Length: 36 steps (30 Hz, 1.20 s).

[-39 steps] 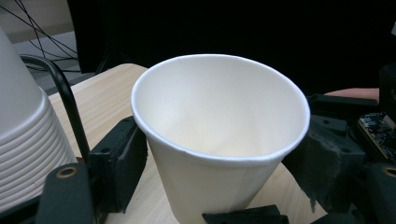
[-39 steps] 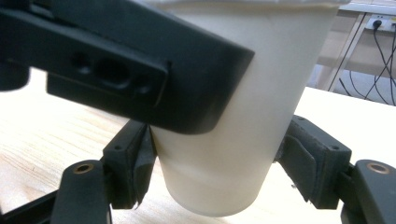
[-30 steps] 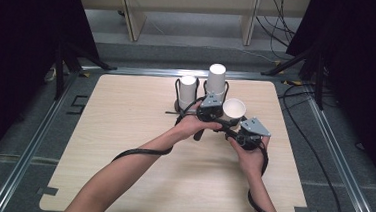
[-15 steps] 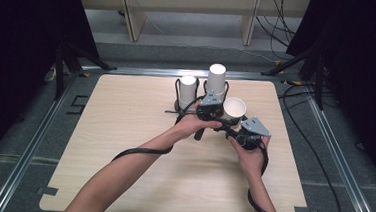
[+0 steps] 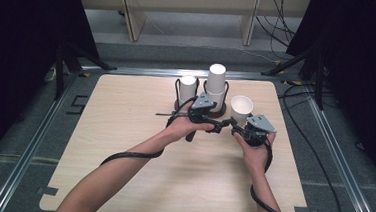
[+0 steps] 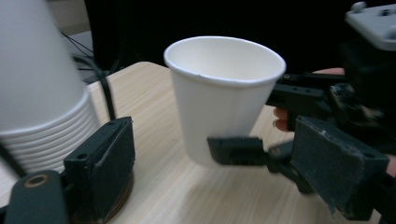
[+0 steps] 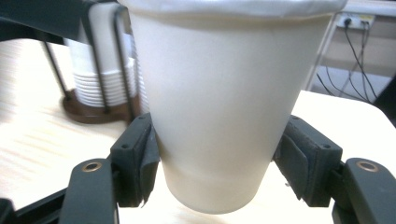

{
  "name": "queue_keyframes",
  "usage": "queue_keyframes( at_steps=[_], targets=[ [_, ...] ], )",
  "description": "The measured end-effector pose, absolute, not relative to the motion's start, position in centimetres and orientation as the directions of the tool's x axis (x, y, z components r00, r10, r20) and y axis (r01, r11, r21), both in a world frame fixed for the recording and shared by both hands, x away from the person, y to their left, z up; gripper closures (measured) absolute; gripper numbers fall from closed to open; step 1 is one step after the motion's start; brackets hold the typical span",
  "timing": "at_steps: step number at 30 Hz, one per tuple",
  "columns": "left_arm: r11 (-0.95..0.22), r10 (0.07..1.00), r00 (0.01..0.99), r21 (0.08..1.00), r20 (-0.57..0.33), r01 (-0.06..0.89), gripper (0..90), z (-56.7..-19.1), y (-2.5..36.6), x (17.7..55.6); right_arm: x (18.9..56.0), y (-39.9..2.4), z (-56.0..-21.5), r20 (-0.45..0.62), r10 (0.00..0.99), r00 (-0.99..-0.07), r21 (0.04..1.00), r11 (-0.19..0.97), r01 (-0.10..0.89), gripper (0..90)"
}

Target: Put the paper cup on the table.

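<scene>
left hand-held gripper [image 5: 209, 118]: jaws just spreading, off the cup [image 5: 241, 109] | right hand-held gripper [image 5: 244, 131]: pinching cup, center-right | handoff looks done

I see a light wood table [image 5: 123, 146] with rounded corners, set in a metal frame [image 5: 26, 170] on grey floor [image 5: 365, 188]. Black curtains [image 5: 19, 49] hang at left and right. Beyond the table stands pale wooden furniture [image 5: 133, 7] with legs on the floor. Cables [image 5: 278, 12] run across the floor at far right. Light is even, overhead.
</scene>
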<state>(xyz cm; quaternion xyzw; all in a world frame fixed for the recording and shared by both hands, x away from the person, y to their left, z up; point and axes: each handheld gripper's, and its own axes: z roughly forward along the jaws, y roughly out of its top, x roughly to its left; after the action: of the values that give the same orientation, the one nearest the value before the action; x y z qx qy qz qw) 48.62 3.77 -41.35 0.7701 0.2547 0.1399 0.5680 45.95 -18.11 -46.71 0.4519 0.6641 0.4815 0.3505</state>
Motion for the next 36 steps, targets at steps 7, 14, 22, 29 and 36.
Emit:
queue_keyframes(
  at_steps=[7, 14, 22, 29, 36],
  targets=[
    [-0.236, 0.591, 0.806, 0.948, -0.036, 0.215, 13.6, -41.2, 8.0, 47.2, 48.4, -18.9, -47.2, -0.042, 0.955, -0.292, 0.935, 0.141, 0.326, 34.3],
    [-0.264, 0.636, 0.772, 0.941, 0.005, 0.211, 13.7, -42.6, 13.6, 45.6, 50.5, -18.7, -47.6, -0.045, 0.959, -0.279, 0.903, 0.158, 0.4, 34.2],
    [-0.259, 0.69, 0.724, 0.935, 0.004, 0.241, 13.7, -45.0, 19.1, 43.6, 51.8, -18.3, -48.3, -0.035, 0.97, -0.239, 0.867, 0.148, 0.475, 34.0],
    [-0.188, 0.733, 0.678, 0.942, -0.054, 0.278, 13.7, -46.3, 22.2, 41.8, 52.5, -18.3, -48.4, -0.059, 0.963, -0.262, 0.853, 0.185, 0.489, 33.5],
    [-0.196, 0.75, 0.661, 0.94, -0.04, 0.279, 13.6, -47.1, 23.3, 40.8, 52.6, -18.1, -48.4, -0.048, 0.966, -0.254, 0.842, 0.176, 0.51, 32.8]
  ],
)
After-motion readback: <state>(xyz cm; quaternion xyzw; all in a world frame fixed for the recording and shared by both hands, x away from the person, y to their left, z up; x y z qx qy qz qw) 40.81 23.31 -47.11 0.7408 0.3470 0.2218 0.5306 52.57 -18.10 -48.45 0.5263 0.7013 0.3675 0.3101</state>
